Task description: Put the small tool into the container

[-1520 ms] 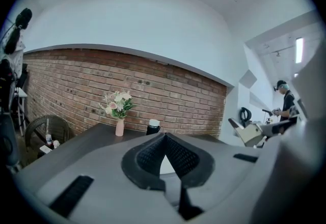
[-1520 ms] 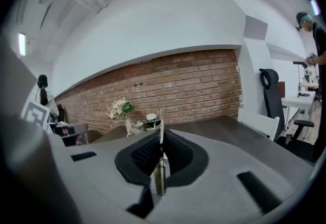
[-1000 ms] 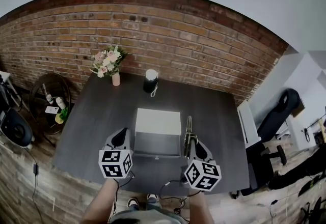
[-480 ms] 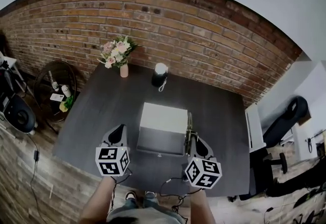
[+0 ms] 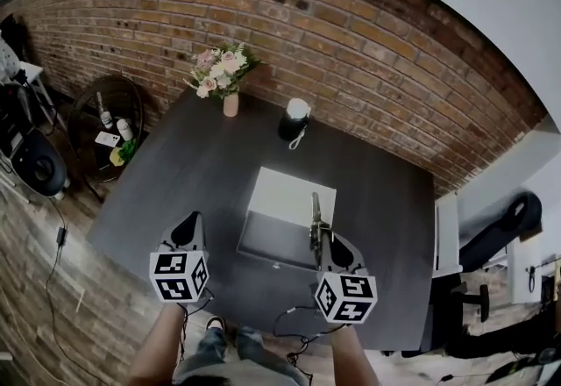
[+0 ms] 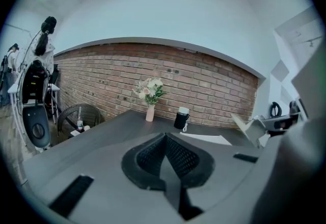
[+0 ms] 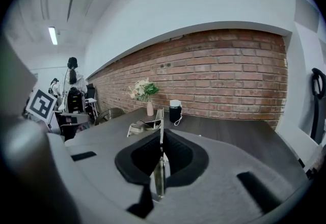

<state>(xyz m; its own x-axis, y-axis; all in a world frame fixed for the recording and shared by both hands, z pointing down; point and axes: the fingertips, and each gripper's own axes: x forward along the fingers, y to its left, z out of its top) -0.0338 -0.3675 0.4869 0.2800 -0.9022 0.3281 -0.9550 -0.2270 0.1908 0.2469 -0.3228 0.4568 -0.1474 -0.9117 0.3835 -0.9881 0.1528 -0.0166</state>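
Right tool [image 5: 324, 241] nearer container [image 5: 289, 193], metal piece [image 5: 315, 210] clamped, jutting forward

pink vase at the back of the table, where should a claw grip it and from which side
Grip the small pink vase by its bare body, under the bouquet of pale flowers, coming in level from the front. It stands upright, the blooms spread wider than its neck and likely block a top approach, and the brick wall is close behind.
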